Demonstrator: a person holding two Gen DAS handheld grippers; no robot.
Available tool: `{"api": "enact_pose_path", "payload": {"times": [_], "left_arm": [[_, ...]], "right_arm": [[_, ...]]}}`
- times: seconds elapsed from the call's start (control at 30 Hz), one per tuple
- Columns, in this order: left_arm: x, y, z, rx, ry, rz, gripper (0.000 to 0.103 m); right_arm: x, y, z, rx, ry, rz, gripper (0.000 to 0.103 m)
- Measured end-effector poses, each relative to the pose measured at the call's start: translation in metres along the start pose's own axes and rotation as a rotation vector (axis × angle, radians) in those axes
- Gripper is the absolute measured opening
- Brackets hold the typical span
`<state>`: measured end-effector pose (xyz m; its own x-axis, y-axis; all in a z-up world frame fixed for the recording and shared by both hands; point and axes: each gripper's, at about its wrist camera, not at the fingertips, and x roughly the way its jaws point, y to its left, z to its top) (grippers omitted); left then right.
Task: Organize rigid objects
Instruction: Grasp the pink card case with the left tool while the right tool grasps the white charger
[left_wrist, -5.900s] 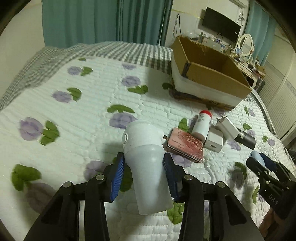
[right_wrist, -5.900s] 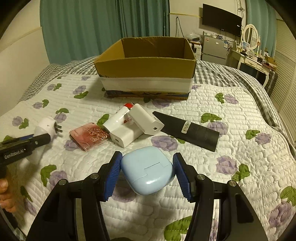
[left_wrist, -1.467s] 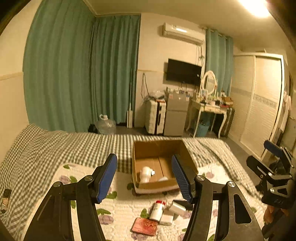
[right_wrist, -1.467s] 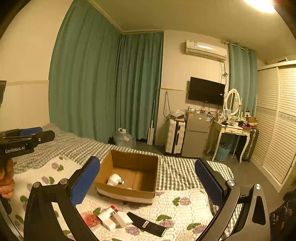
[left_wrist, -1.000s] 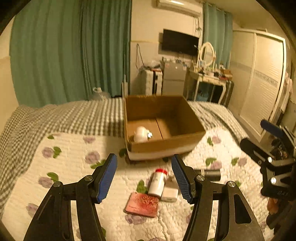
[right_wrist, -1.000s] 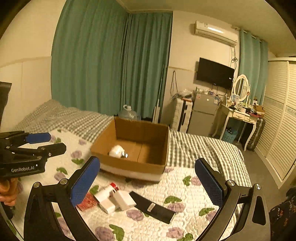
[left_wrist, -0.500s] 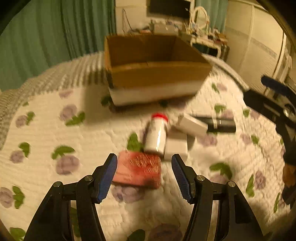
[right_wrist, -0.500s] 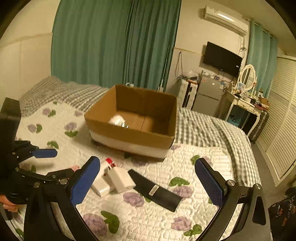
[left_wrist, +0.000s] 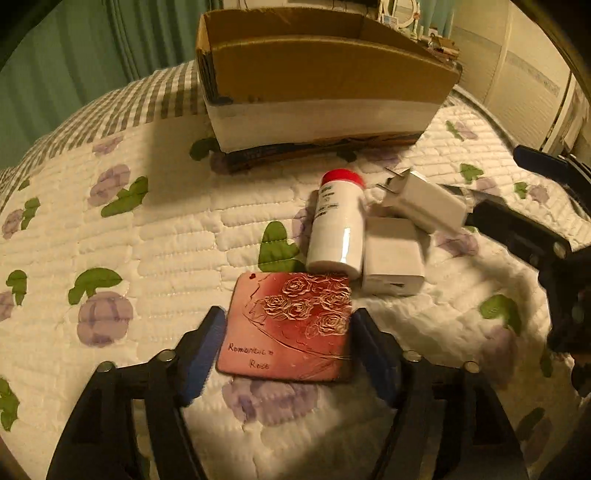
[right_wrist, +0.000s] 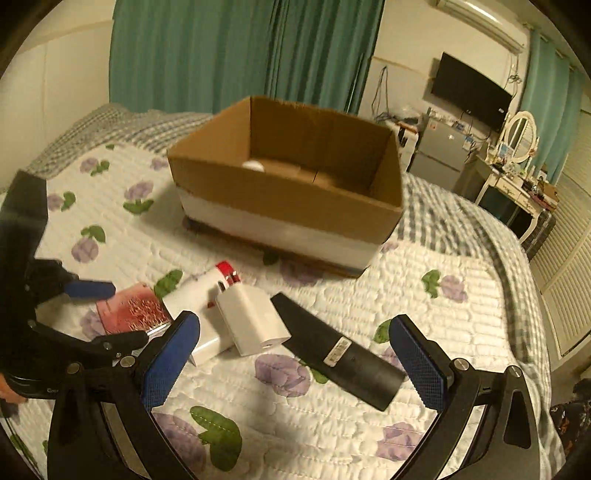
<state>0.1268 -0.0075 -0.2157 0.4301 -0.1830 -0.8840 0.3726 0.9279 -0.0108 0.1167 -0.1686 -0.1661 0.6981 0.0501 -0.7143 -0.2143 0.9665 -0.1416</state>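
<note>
While my left tool (left_wrist: 288, 332) sits low over the bed (left_wrist: 147, 229), its blue pads (left_wrist: 201, 347) stand spread on either side of the pink rose-embossed card case (left_wrist: 291, 325), close to its edges but not clamped on it. The case lies flat on the quilt, and just beyond it the white bottle with the red cap (left_wrist: 338, 225) lies on its side, its base touching the case's far edge. A white charger block (left_wrist: 393, 256) rests just beside the bottle, and a second white charger with prongs (left_wrist: 421, 205) leans across it.

My right tool (right_wrist: 295, 360) hangs above the quilt with its jaws wide apart and nothing between them. Below it lies the black tapered cylinder (right_wrist: 340, 354), next to the chargers. The cardboard box (right_wrist: 288, 195) stands farther up the bed, open at the top, with a white rounded object (right_wrist: 254, 166) just showing over its near wall.
</note>
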Motion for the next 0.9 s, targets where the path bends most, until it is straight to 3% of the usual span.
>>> {"api": "enact_pose_path", "payload": {"times": [0.13, 0.27, 0.5, 0.63, 0.67, 0.7, 0.77, 0.9], "left_arm": [[0.012, 0.020, 0.005, -0.111, 0.021, -0.091, 0.075], [0.010, 0.021, 0.002, -0.109, 0.011, -0.097, 0.076], [0.000, 0.027, -0.005, -0.103, -0.021, -0.098, 0.072], [-0.004, 0.026, -0.004, -0.097, -0.037, -0.091, 0.072], [-0.004, 0.027, -0.004, -0.100, -0.040, -0.094, 0.072], [-0.006, 0.028, -0.004, -0.103, -0.044, -0.095, 0.072], [-0.011, 0.030, -0.006, -0.107, -0.054, -0.092, 0.072], [-0.023, 0.031, -0.013, -0.092, -0.081, -0.055, 0.072]], "right_arm": [[0.019, 0.006, -0.003, -0.016, 0.033, 0.011, 0.103], [0.035, 0.011, -0.002, -0.026, 0.051, 0.014, 0.102], [0.058, 0.012, -0.002, -0.028, 0.092, 0.027, 0.081], [0.058, 0.012, -0.003, -0.029, 0.083, 0.040, 0.075], [0.057, 0.013, -0.004, -0.031, 0.080, 0.047, 0.067], [0.057, 0.016, -0.003, -0.035, 0.076, 0.055, 0.051], [0.055, 0.022, -0.004, -0.051, 0.076, 0.036, 0.036], [0.047, 0.016, -0.007, 0.001, 0.091, 0.055, 0.031]]}}
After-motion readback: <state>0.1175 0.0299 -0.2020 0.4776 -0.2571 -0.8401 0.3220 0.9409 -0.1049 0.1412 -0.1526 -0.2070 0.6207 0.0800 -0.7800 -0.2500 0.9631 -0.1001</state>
